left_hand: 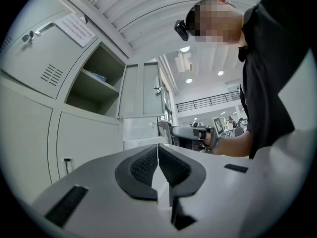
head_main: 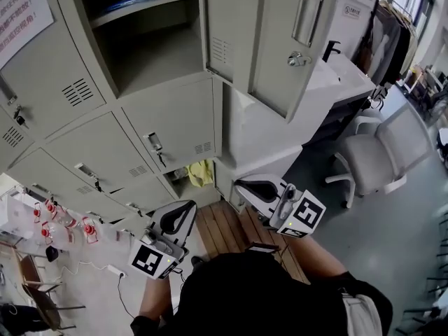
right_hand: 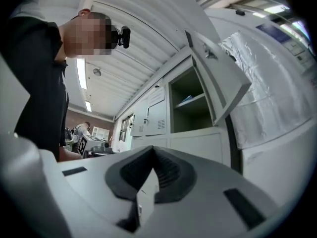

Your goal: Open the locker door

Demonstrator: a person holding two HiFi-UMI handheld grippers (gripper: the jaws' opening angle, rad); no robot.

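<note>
The grey locker door (head_main: 280,40) stands swung wide open to the right, its latch (head_main: 299,59) facing outward. Behind it the open compartment (head_main: 147,47) shows a shelf with a blue item on it. My left gripper (head_main: 175,219) and right gripper (head_main: 259,190) hang low by the person's body, well below the door and touching nothing. Both are shut and hold nothing. In the left gripper view the ribbed pads (left_hand: 146,163) meet, with the open door (left_hand: 143,89) far ahead. The right gripper view shows its pads (right_hand: 166,170) together and the door (right_hand: 218,78) up to the right.
Closed lockers (head_main: 168,138) fill the wall below and left of the open one. A white chair (head_main: 381,152) stands on the right and a white counter (head_main: 336,75) sits behind the door. A yellow cloth (head_main: 201,172) lies by the locker base, and wooden slats (head_main: 224,229) are underfoot.
</note>
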